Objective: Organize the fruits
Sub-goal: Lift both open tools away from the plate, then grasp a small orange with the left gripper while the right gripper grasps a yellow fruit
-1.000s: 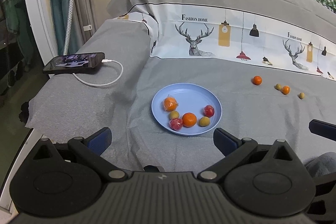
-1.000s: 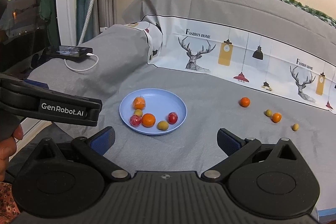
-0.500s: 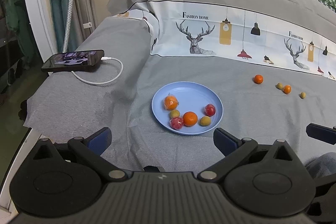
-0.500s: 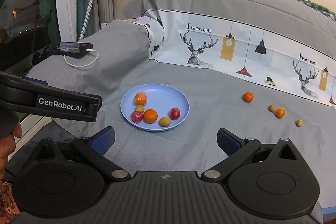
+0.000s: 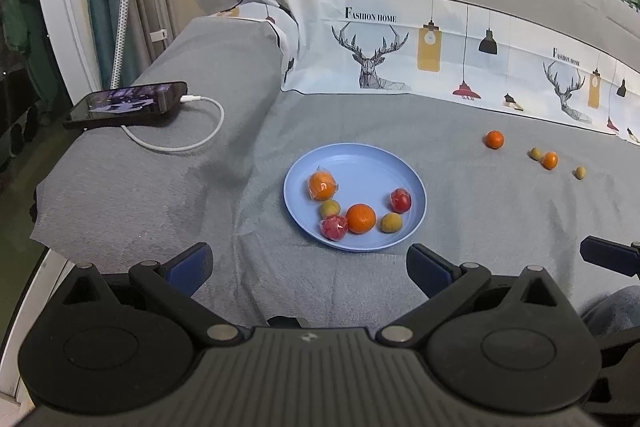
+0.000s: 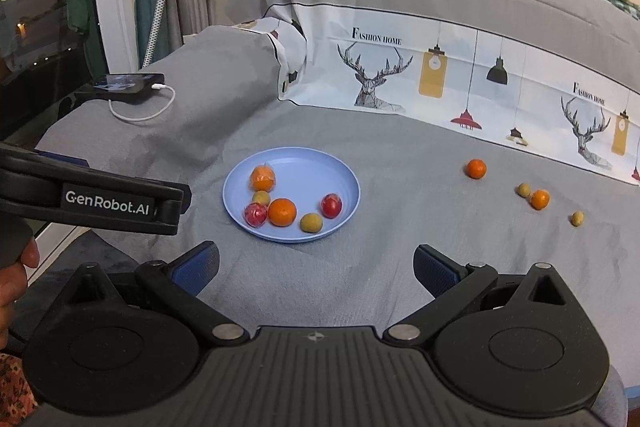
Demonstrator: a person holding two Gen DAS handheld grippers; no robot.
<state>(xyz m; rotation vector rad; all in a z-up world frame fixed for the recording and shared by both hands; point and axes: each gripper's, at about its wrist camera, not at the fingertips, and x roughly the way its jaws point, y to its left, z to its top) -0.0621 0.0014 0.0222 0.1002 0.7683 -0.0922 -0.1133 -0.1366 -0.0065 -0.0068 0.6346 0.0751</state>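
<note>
A blue plate (image 5: 372,163) (image 6: 304,163) rests on the grey bedspread and holds several fruits: oranges, red ones in wrap, small yellow-green ones. Loose on the cloth to the right lie an orange (image 5: 495,139) (image 6: 475,169), a second orange (image 5: 550,160) (image 6: 540,199) and two small yellow-green fruits (image 5: 580,172) (image 6: 577,218). My left gripper (image 5: 308,265) hangs open and empty in front of the plate. Just as wide open, my right gripper (image 6: 316,265) holds nothing and sits near the plate's front rim. The left gripper's body (image 6: 92,195) shows at the left of the right wrist view.
A phone (image 5: 128,103) on a white charging cable (image 5: 180,143) lies at the bed's left edge. A deer-print pillowcase (image 5: 400,59) rises behind the fruits. A white frame and curtains stand at far left. A person's hand (image 6: 16,267) shows at the lower left.
Both grippers have eased forward and slightly lower toward the plate, which now looks a little larger. Fruits and plate have not moved; both grippers stay open.
</note>
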